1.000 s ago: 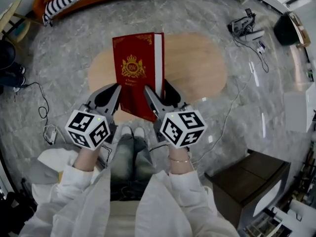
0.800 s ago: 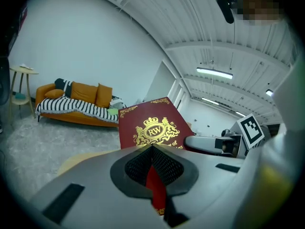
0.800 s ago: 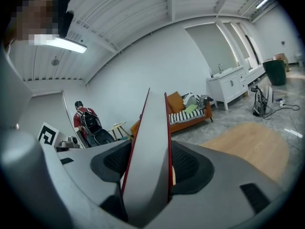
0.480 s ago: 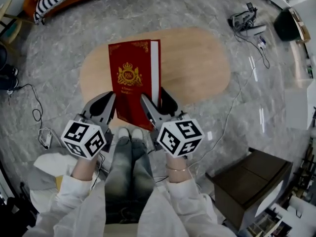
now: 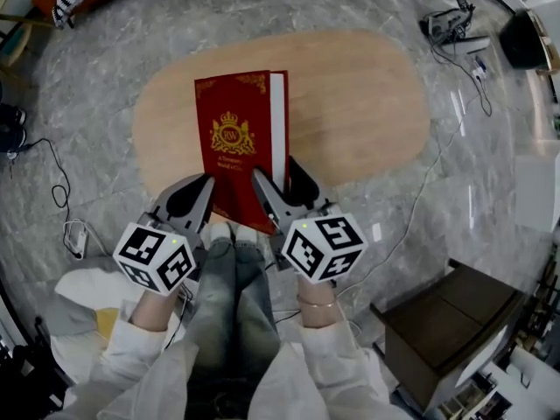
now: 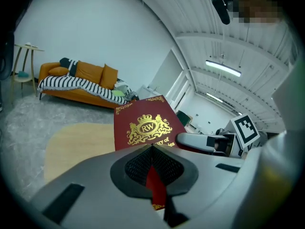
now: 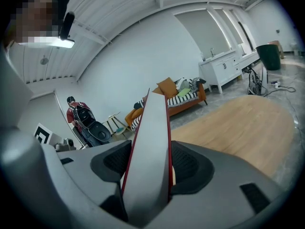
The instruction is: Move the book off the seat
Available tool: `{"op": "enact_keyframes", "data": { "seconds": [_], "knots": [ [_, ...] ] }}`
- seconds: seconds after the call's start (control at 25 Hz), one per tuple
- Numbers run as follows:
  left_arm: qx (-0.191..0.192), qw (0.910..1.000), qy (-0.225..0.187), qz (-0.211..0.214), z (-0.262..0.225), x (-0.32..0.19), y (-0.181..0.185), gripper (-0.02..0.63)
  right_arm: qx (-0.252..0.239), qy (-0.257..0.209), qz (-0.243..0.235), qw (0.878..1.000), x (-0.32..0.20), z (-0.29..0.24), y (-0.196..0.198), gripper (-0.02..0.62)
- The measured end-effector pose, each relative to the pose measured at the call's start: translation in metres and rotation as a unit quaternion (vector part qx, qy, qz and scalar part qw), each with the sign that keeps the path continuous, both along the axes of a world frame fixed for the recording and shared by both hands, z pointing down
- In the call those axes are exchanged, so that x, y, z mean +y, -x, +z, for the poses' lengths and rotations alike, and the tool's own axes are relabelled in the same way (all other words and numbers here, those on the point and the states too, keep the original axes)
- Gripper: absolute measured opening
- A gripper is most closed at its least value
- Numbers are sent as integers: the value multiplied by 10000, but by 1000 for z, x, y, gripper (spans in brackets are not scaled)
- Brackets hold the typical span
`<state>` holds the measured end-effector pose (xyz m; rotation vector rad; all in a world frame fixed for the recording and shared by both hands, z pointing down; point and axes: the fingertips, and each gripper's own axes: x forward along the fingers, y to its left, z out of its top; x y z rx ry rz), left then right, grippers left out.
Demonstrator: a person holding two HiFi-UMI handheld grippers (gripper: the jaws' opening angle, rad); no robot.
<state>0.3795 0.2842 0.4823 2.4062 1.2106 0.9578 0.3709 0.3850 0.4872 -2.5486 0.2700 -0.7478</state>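
The red book (image 5: 238, 143) is clamped at its near end in the jaws of the left gripper (image 5: 206, 185) and the right gripper (image 5: 280, 178). Its cover is turned upward and its long axis points away over the worktop (image 5: 367, 103).

An oval wooden table (image 5: 350, 112) stands on a grey marbled floor (image 5: 114, 68). Whether the book (image 5: 238, 138) touches its top I cannot tell. On the floor, cables (image 5: 451, 29) lie at the table's 2 o'clock and a dark cabinet (image 5: 442, 318) stands at 5 o'clock.
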Motion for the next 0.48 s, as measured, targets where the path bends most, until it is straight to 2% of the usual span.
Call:
{"op": "enact_keyframes", "data": {
  "seconds": [0.16, 0.48],
  "knots": [
    [-101, 9999, -56, -8, 24, 5, -5, 5, -205, -73, 40, 9998, 5, 35, -1, 267],
    [-335, 9993, -157, -54, 73, -18, -7, 5, -522, -170, -49, 9985, -20, 84, -3, 267]
  ]
}}
